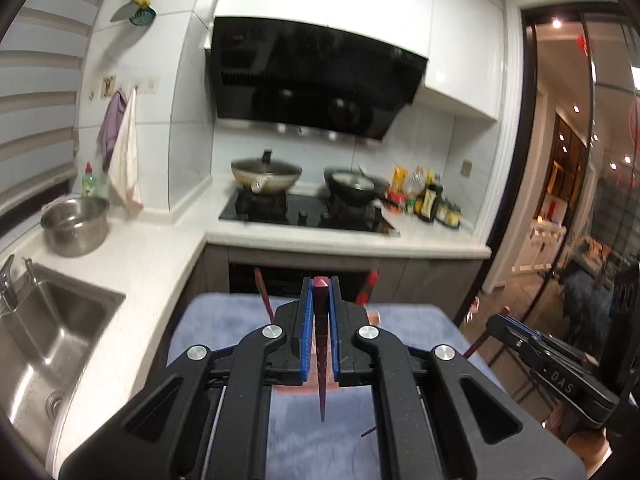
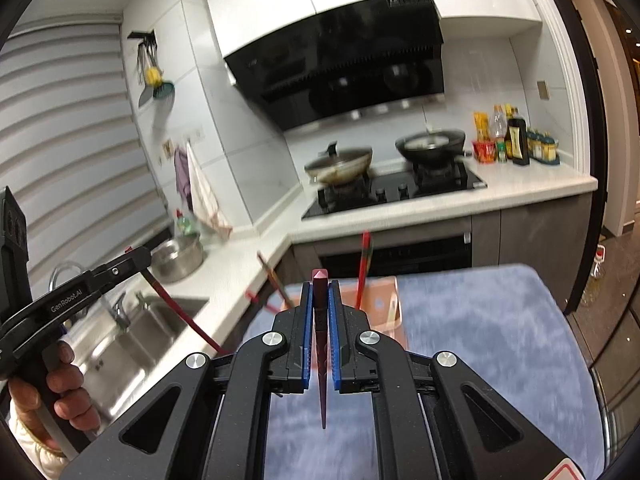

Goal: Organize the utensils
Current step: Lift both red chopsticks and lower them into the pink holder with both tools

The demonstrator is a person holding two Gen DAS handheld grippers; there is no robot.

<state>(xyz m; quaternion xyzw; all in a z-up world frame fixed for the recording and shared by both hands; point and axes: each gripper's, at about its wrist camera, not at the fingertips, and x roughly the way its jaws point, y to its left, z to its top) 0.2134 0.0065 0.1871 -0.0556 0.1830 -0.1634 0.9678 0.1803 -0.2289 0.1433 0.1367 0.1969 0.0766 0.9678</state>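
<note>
Left wrist, tapered maroon chopstick (image 1: 321, 344), fuzzy blue cloth (image 1: 224, 320)

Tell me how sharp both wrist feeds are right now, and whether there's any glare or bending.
Left wrist view: the left gripper and its chopstick are sharp, the blue cloth is slightly smeared, and the range hood shows reflections. Right wrist view: the right gripper is crisp, the cloth is streaked with blur, and the window blinds bow from the fisheye.
</note>
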